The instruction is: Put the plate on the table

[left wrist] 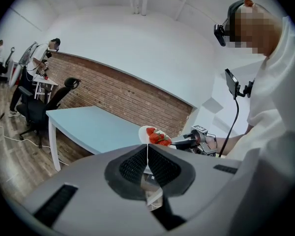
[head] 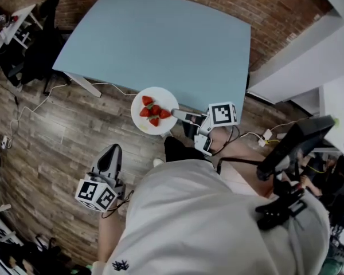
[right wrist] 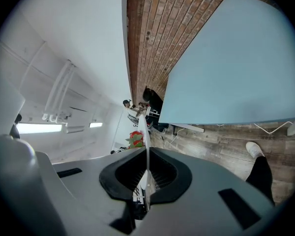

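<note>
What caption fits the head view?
Right hand-held gripper holds a round white plate of red strawberries by the light-blue table.

Red strawberries point(head: 153, 112) with green leaves point(right wrist: 134, 142) on a white plate point(head: 165, 97), above a pale blue table point(head: 160, 39) and a floor point(head: 51, 148) of grey-brown wood planks. The wall point(head: 275, 7) is red-brown brick. The left gripper point(head: 111, 152) and right gripper point(head: 176, 115) are light grey with black ribbed pads point(left wrist: 132, 164), each bearing a white cube point(head: 222, 114) with black square markers. The person's shirt point(head: 206, 222) is off-white; a swivel chair point(left wrist: 42, 109) is black.
</note>
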